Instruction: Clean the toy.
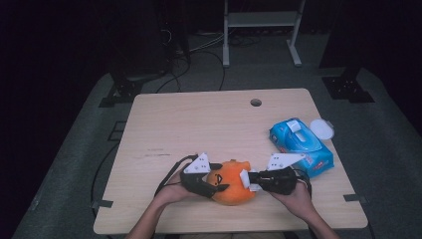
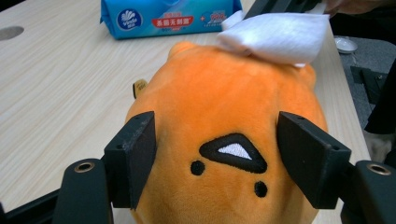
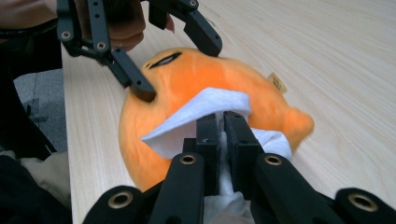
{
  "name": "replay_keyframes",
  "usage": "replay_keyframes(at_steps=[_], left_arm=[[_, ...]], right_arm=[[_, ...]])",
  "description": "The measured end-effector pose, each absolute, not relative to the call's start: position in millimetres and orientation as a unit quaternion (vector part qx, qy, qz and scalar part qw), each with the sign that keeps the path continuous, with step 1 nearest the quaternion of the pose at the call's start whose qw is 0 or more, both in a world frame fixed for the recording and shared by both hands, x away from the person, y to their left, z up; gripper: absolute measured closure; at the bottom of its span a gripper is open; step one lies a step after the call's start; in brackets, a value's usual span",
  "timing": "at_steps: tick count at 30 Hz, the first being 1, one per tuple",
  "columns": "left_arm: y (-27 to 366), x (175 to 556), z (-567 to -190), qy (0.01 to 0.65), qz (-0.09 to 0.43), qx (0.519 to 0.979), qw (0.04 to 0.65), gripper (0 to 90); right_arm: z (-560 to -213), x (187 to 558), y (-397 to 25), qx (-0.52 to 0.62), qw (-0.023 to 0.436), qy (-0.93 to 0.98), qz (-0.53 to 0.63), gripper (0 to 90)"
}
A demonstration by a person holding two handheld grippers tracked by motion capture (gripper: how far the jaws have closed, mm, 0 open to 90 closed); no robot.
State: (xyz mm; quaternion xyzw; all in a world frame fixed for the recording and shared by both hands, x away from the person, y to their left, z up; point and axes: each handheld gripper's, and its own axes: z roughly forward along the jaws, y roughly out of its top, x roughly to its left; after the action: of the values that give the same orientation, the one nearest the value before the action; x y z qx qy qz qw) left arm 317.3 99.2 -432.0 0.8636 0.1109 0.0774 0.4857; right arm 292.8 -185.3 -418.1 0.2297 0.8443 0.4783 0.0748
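At the near edge of the wooden table, the orange plush toy sits between the 2 grippers. The left gripper grasps the toy: its 2 jaws press into the plush on either side of the embroidered face, which shows a black triangular mouth with a white centre and 2 black dots. The right gripper is clenched on a folded white wipe, jaws nearly closed with the cloth pinched between them, and the wipe lies against the toy's surface. A small tan label is sewn to the toy's side; its print is too small to read.

Farther back on the right side of the table lies a blue wet-wipe pack, just beside the right gripper. In the left gripper view the pack carries a round white-and-blue logo and a red band with Chinese characters, not legible. A hole is set near the table's far edge.
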Motion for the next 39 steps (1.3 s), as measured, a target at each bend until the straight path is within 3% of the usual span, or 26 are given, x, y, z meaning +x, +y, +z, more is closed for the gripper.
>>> replay_keyframes(at_steps=[12, 23, 34, 39], left_arm=[[104.3, 319.3, -435.7, 0.121, 0.073, 0.863, 0.486, 31.0], [99.7, 315.5, -438.1, 0.099, 0.062, 0.862, 0.493, 32.5], [111.5, 326.1, -439.7, 0.142, 0.052, 0.854, 0.498, 31.6], [109.1, 323.6, -440.0, 0.125, 0.053, 0.854, 0.501, 32.6]], right_arm=[[-414.0, 276.4, -169.2, 0.18, 0.068, 0.854, 0.483, 84.4], [-418.6, 314.3, -187.7, 0.248, 0.077, 0.832, 0.49, 84.4], [-420.7, 286.6, -190.9, 0.216, 0.05, 0.85, 0.478, 84.2], [-418.3, 286.2, -188.7, 0.211, 0.061, 0.853, 0.474, 84.3]])
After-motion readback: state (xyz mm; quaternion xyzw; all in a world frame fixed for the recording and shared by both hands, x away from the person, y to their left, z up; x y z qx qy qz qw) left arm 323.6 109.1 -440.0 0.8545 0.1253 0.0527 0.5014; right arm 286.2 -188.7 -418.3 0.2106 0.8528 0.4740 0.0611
